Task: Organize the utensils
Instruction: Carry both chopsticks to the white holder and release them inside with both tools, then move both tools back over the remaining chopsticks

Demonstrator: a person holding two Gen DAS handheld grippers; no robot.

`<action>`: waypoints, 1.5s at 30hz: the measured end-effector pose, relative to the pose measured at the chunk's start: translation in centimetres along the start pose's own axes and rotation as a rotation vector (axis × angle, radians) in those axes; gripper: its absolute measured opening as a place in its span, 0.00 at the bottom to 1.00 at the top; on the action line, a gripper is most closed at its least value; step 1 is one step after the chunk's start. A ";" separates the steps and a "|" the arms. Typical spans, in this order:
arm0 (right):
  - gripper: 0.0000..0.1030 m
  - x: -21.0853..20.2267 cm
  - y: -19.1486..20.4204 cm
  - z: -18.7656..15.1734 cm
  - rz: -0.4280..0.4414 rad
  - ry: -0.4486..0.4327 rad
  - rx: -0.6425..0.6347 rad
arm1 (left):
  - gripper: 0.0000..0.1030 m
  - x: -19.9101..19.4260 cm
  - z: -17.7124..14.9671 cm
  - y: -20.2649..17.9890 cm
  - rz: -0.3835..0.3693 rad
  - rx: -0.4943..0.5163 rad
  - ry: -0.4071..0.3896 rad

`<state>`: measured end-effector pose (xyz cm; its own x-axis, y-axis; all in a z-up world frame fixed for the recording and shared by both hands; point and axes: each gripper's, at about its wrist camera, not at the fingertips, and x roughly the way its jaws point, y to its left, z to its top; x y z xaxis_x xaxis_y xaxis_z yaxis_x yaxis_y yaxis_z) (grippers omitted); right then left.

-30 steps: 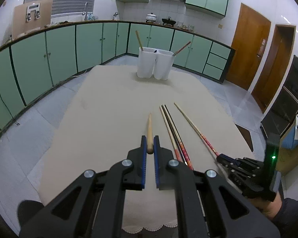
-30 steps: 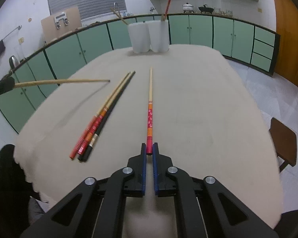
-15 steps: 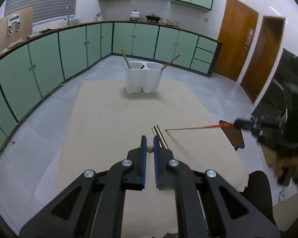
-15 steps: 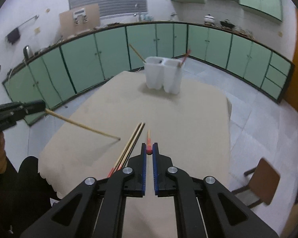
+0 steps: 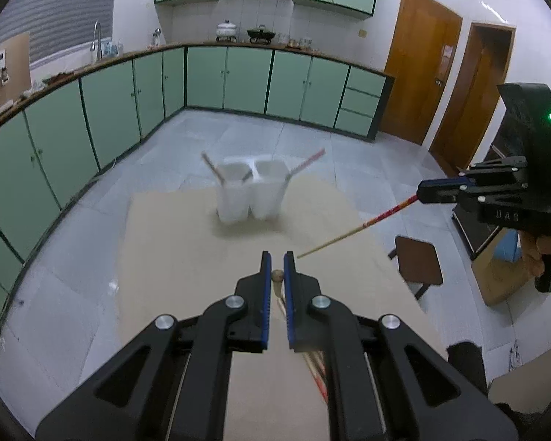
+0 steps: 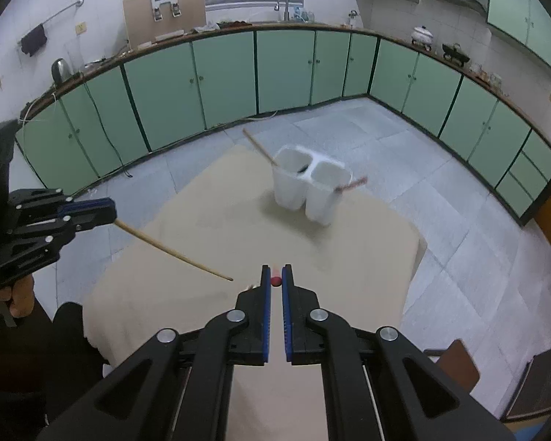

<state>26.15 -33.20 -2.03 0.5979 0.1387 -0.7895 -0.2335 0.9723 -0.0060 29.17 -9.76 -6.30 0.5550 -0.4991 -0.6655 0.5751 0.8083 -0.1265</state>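
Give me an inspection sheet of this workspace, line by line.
Surface: table under a beige cloth.
Job's things: white two-compartment holder with chopsticks in each side; loose chopsticks on the cloth.
Clutter: nothing seen.
Grippers: left gripper shut on plain wooden chopstick; right gripper shut on red-handled chopstick; both held above the table.
Cables: wire along the green cabinets.
Surroundings: wooden stool, wooden doors.

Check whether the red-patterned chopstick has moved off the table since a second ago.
Yes. The red-patterned chopstick, earlier flat on the table, is now lifted in the right claw, tip pointing down toward the cloth.
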 end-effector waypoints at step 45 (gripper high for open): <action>0.39 6.1 -2.8 -11.0 0.030 -0.208 0.135 | 0.73 4.7 -3.9 1.5 0.110 0.082 -0.139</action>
<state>22.05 -37.13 -13.59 0.7403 0.1898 -0.6449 -0.1569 0.9816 0.1088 30.34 -9.73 -12.47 0.6916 -0.4520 -0.5634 0.5503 0.8349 0.0057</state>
